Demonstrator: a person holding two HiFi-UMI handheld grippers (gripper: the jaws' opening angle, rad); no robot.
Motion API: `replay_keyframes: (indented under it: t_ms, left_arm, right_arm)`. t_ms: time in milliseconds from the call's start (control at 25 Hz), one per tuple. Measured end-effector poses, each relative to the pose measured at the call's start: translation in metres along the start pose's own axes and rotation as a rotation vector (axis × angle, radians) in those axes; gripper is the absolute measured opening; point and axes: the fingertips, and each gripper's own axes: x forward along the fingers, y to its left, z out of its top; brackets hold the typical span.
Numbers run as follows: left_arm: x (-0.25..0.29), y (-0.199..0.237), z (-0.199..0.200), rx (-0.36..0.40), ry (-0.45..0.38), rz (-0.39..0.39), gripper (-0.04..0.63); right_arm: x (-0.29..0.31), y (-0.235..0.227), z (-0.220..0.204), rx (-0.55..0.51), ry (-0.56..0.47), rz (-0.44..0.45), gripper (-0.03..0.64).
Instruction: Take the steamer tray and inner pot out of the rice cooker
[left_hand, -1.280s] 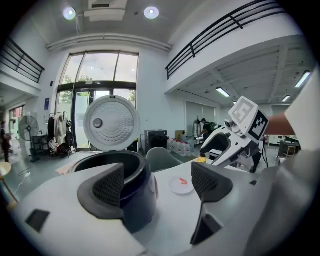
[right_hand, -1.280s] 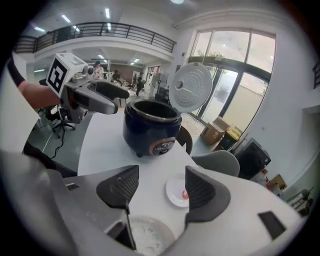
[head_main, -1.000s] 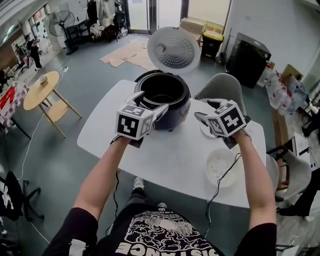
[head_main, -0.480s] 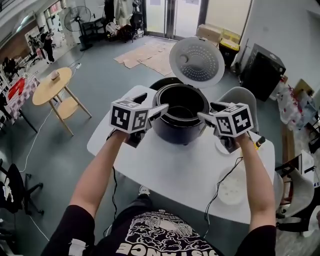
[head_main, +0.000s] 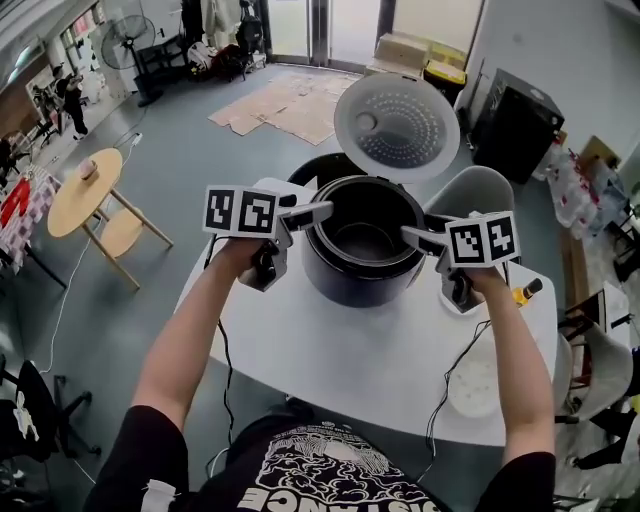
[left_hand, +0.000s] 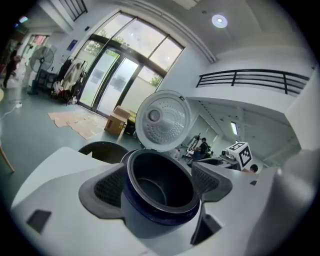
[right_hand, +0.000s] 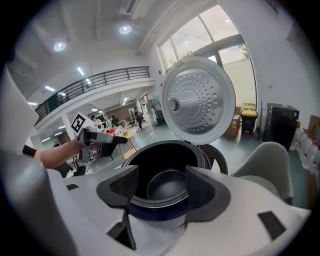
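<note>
The dark, round metal inner pot (head_main: 365, 243) sits down inside the dark blue, round rice cooker (head_main: 350, 285); the cooker's round, silver-white dimpled lid (head_main: 397, 125) stands open, tilted up behind the cooker; the cooker stands on the white rounded table (head_main: 330, 350); the left gripper (head_main: 305, 213) hovers just beside the cooker's left rim, its jaws apart and gripping nothing, the cooker framed beyond them in the left gripper view; the right gripper (head_main: 420, 238) hovers at the cooker's right rim, its jaws likewise apart with nothing pressed between the pads; whether either gripper's tip touches the rim I cannot tell; the white round steamer tray (head_main: 475, 385) lies on the table to the right of the cooker and nearer the person, well apart from it; a pale grey shell chair (head_main: 478, 192) stands behind and right of the cooker.
</note>
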Motion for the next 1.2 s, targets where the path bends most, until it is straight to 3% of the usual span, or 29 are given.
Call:
replay_keyframes:
  t_ms: [240, 600, 1000, 1200]
  left_arm:
    - [0.023, 0.041, 0.007, -0.208, 0.09, -0.143, 0.413]
    - [0.056, 0.063, 0.008, -0.329, 0.205, -0.28, 0.413]
    - [0.067, 0.069, 0.009, -0.323, 0.297, -0.319, 0.413]
    - [0.066, 0.066, 0.006, -0.275, 0.349, -0.314, 0.413]
  right_arm:
    - [0.029, -0.019, 0.001, 0.147, 0.017, 0.006, 0.304]
    - [0.043, -0.05, -0.002, 0.288, 0.012, -0.03, 0.295]
    - [0.058, -0.056, -0.012, 0.369, 0.04, -0.008, 0.287]
    - [0.055, -0.057, -0.012, 0.428, 0.019, 0.02, 0.272]
